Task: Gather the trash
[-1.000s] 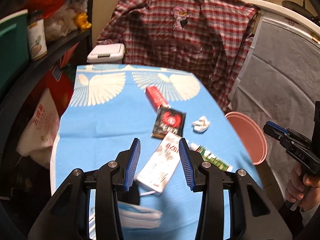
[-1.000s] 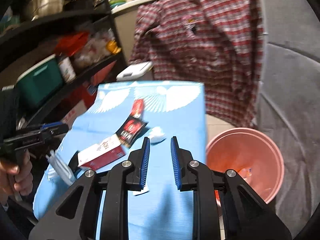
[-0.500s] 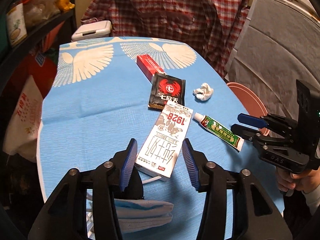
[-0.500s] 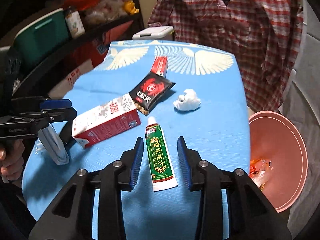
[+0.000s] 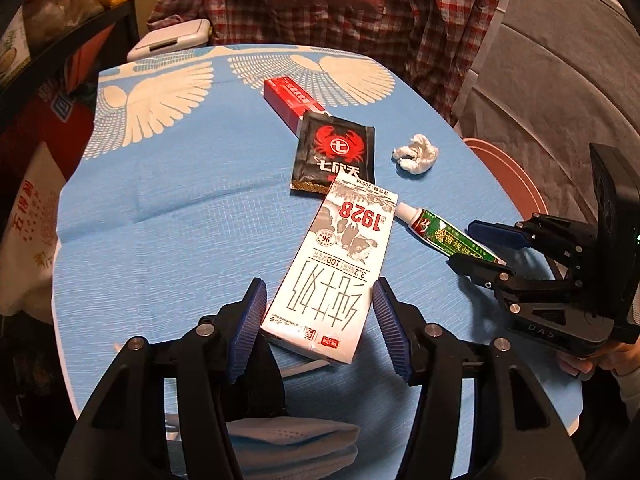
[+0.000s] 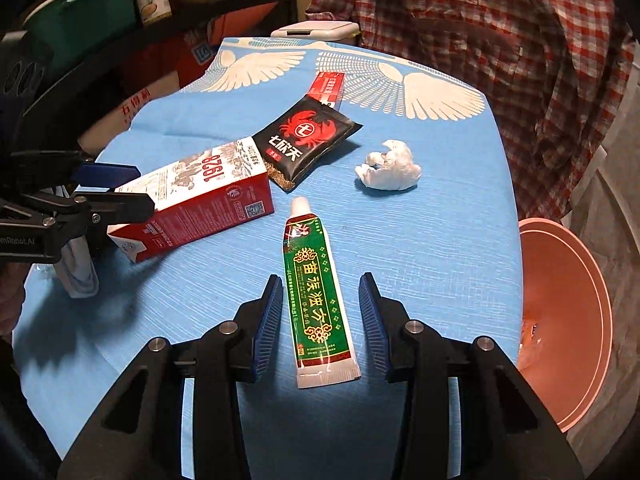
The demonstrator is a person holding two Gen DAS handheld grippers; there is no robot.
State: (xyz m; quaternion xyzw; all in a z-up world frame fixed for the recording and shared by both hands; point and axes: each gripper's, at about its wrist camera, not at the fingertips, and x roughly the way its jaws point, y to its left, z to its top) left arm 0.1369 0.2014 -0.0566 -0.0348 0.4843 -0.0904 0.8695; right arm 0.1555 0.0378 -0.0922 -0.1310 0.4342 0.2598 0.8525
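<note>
A white and red milk carton (image 5: 340,268) lies flat on the blue tablecloth (image 5: 168,216). My left gripper (image 5: 318,308) is open, its blue pads on either side of the carton's near end. A green ointment tube (image 6: 318,296) lies lengthwise between the open pads of my right gripper (image 6: 320,308). A black crab-logo sachet (image 5: 334,152), a red box (image 5: 294,100) and a crumpled white tissue (image 5: 416,152) lie farther back. A blue face mask (image 5: 288,444) lies under my left gripper. The carton also shows in the right wrist view (image 6: 196,204).
A pink bin (image 6: 560,320) stands off the table's right edge with some trash inside. A plaid shirt (image 6: 500,40) hangs behind the table. Cluttered shelves (image 6: 120,8) stand at the left. A white lidded box (image 5: 172,40) sits past the far edge.
Both grippers have come down and forward over the table. The left now straddles the carton and the right now straddles the tube. Both jaws have opened wider.
</note>
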